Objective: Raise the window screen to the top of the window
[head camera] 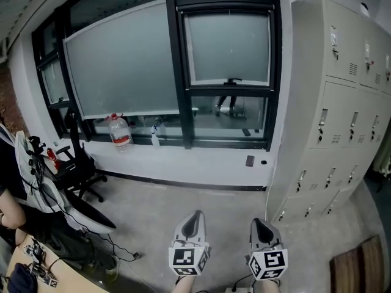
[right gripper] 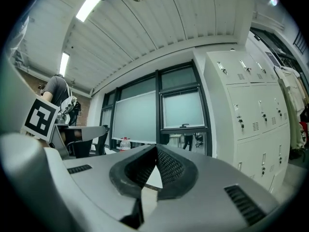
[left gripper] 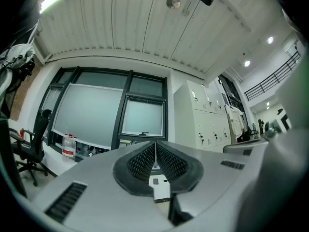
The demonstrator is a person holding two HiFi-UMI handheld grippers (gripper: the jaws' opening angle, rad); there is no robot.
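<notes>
Grey concrete floor (head camera: 183, 206) ran up to a dark-framed window (head camera: 180, 72), and there was the window screen (head camera: 227, 47), a frosted panel in the narrower right-hand frame. It sat partway down, its lower edge carrying a small dark handle (head camera: 234, 80), with a strip of clear glass showing below it. A wider frosted panel filled the frame to its left.

On the white windowsill (head camera: 183, 157) stood a big water bottle (head camera: 120, 131) with a red cap and red label, print too small to read, and near it a small spray bottle (head camera: 155, 136). Pale grey lockers (head camera: 342, 102) lined the right wall, each door with a tiny label I couldn't make out.

Down low in the head view, well back from the window, the left hand-held gripper (head camera: 195, 215) and the right hand-held gripper (head camera: 261, 223) hung side by side, both pointing toward the glass. Each had its ribbed black pads pressed together with nothing between them. Their cubes showed black-and-white square markers, no letters.

Off to the left sat a black office chair (head camera: 76, 157), a person (head camera: 7, 194) at the edge, and a wooden table (head camera: 61, 276) corner strewn with cables.
</notes>
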